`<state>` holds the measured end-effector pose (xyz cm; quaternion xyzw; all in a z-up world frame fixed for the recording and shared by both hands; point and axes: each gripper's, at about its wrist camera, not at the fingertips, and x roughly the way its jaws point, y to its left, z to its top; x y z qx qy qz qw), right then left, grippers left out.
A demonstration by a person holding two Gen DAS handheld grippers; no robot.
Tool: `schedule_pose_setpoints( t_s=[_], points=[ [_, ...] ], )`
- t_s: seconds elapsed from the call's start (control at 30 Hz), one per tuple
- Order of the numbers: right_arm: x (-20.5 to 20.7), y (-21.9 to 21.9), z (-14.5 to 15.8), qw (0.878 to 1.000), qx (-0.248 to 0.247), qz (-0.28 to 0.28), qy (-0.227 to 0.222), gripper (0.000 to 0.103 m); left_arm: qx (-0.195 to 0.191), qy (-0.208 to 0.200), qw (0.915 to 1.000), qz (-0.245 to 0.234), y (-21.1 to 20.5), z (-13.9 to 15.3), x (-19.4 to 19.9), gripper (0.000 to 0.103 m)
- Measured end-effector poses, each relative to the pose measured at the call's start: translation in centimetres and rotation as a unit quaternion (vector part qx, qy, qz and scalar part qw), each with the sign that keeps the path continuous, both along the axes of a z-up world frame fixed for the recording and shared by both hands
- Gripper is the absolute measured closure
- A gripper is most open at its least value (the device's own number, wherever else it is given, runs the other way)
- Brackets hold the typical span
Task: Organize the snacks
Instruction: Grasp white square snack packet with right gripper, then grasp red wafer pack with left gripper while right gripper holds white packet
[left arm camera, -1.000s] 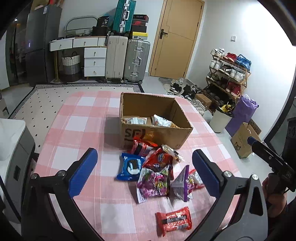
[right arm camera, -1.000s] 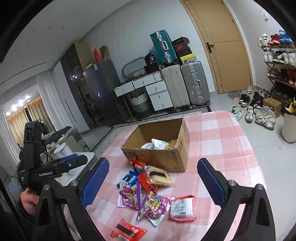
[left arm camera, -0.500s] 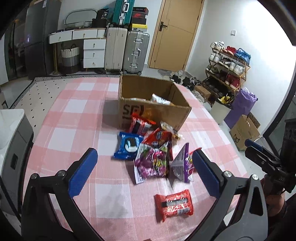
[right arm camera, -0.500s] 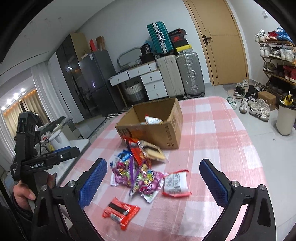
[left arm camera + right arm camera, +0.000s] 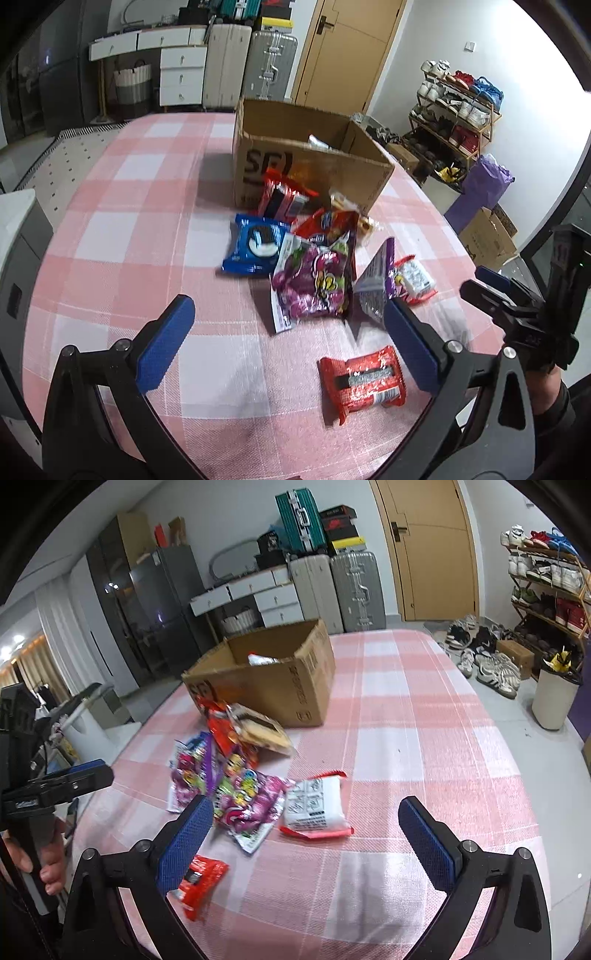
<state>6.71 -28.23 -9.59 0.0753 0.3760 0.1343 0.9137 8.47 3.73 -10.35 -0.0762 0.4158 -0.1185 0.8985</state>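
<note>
Several snack packets [image 5: 314, 284] lie heaped mid-frame on the checked tabletop [image 5: 129, 206], just before the open cardboard box [image 5: 306, 162] meant to receive them. Left gripper [image 5: 284, 336] and right gripper [image 5: 306, 834]: jaws apart, empty, hovering ready for a pick.

desk [image 5: 122, 206] wearing pink-checked cloth | cardboard box [image 5: 314, 162] sitting at far side | snack packets [image 5: 314, 284] lying heaped just before it | red packet [image 5: 364, 382] lying apart, nearest
</note>
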Motion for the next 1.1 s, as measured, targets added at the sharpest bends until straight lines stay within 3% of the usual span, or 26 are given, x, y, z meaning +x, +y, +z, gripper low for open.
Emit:
schedule_pose_setpoints(
  t_s=[0.5, 0.8, 1.1],
  points=[
    [4.3, 2.0, -4.4, 0.995, -0.087, 0.001, 0.048, 0.004, -0.02, 0.026, 0.9995, 0.003, 1.5, -3.1, 0.3, 0.002],
    [6.3, 2.9, -6.4, 0.992, -0.091, 0.021, 0.084, 0.031, -0.029, 0.036, 0.9988, 0.012, 2.6, -4.2, 0.4, 0.002],
    [6.4, 3.3, -6.6, 0.992, -0.098, 0.021, 0.077, 0.053, -0.031, 0.04, 0.9986, 0.013, 2.9, -4.5, 0.2, 0.002]
  ],
)
